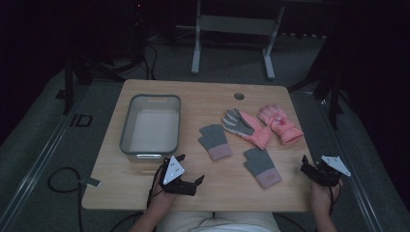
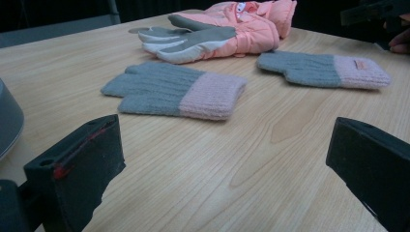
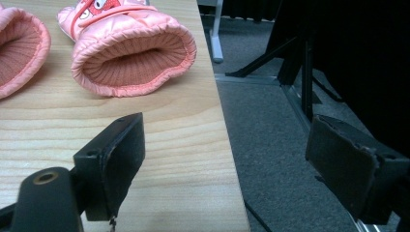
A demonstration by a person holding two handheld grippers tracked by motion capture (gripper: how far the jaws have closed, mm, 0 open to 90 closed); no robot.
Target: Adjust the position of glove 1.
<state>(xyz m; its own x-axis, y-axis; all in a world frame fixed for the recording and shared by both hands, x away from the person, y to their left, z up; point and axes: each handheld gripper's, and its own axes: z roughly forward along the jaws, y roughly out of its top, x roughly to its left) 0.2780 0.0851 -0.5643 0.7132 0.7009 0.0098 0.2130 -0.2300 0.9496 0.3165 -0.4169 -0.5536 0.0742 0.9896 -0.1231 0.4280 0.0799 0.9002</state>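
**Knit and padded gloves on pale wood**

Grey ribbed-knit gloves (image 1: 214,140) (image 1: 261,166) with pink cuffs lie flat on the grained tabletop (image 1: 145,176), beside two puffy salmon ski gloves (image 1: 246,126) (image 1: 280,123). A translucent grey rectangular tub (image 1: 151,125) sits left. The left gripper (image 1: 186,169) and right gripper (image 1: 309,166) both rest with jaws wide apart, holding nothing

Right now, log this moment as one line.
left gripper: open, empty | right gripper: open, empty | four gloves on table | grey bin: empty
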